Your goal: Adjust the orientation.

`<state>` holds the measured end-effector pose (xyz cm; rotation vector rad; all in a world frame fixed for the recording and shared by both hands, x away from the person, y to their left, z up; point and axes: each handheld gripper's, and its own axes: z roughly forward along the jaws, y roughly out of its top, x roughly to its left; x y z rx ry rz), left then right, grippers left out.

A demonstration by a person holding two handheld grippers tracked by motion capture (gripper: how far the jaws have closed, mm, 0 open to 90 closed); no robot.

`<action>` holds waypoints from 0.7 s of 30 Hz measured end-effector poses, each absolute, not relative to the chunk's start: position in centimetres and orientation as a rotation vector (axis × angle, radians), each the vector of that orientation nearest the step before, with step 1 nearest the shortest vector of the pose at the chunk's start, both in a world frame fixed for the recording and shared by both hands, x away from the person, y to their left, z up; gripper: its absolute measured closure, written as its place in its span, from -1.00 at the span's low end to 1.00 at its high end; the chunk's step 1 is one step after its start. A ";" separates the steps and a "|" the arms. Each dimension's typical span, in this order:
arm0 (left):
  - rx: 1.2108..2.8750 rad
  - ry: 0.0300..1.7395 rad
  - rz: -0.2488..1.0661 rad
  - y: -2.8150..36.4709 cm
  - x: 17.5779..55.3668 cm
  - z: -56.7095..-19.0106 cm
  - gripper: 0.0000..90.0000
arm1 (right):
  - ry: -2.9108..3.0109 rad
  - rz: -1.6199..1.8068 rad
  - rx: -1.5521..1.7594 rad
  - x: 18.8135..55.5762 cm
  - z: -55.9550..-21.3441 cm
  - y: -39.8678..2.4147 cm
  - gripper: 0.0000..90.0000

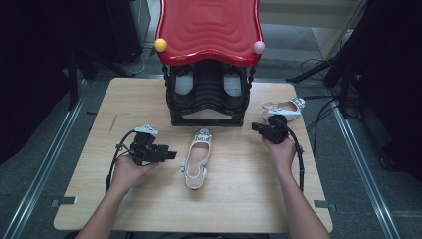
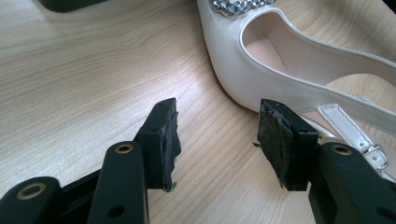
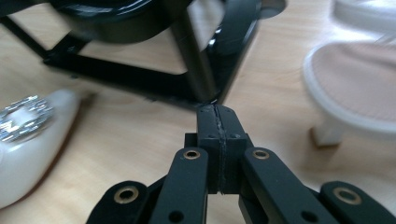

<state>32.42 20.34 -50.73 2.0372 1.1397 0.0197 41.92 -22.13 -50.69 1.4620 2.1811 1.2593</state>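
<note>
A: Starting at the left, what is the left hand-held gripper (image 1: 171, 155) doing?

B: It sits low over the tabletop (image 1: 89, 164), pointing toward the middle. Its jaws stand spread with nothing between them; in the left gripper view only bare wood shows in the gap.

A: And the shoe?

B: The white shoe (image 1: 197, 158) lies flat on the tabletop at the middle, just right of that gripper's tips, toe toward the black rack (image 1: 207, 97) and heel strap toward the person. In the left gripper view its side (image 2: 243, 79) lies just beyond the right-hand jaw, near it but not touching, and a sparkly ornament (image 2: 236, 5) sits on the toe.

A: What stands behind it?

B: The rack, with a red wavy top (image 1: 209, 27), a yellow ball (image 1: 160, 45) on one corner and a pink ball (image 1: 259, 47) on the other.

A: Then the right side?

B: The right hand-held gripper (image 1: 255, 126) is held near the rack's front right corner, jaws pressed together on nothing, as its own view shows (image 3: 218, 114). A second white shoe (image 1: 283, 107) lies beyond it near the tabletop's right edge.
</note>
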 end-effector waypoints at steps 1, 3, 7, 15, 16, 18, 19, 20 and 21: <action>2.038 1.139 0.027 20.4 32.4 -50.7 0.07 | 2.177 1.241 1.468 42.4 -50.7 -22.2 1.00; 2.031 1.140 0.032 20.4 32.4 -50.7 0.07 | 2.159 1.233 1.494 43.2 -50.9 -22.4 1.00; 2.043 1.137 0.028 20.4 32.4 -50.8 0.08 | 2.127 1.236 1.540 44.1 -51.2 -22.9 1.00; 2.042 1.138 0.037 20.6 32.0 -50.8 0.08 | 2.104 1.240 1.570 44.9 -50.9 -22.8 1.00; 2.044 1.141 0.038 20.7 31.9 -50.8 0.08 | 2.104 1.238 1.567 45.0 -50.8 -22.7 1.00; 2.041 1.147 0.044 20.9 31.8 -50.9 0.08 | 2.100 1.258 1.549 45.0 -50.5 -22.4 1.00; 2.036 1.153 0.046 21.0 31.7 -50.9 0.08 | 2.097 1.258 1.546 45.0 -50.3 -22.3 1.00; 2.038 1.152 0.046 21.1 31.6 -50.9 0.08 | 2.088 1.253 1.536 45.1 -50.2 -22.2 1.00; 2.036 1.154 0.048 21.2 31.5 -50.9 0.08 | 2.086 1.243 1.527 45.1 -50.1 -22.1 1.00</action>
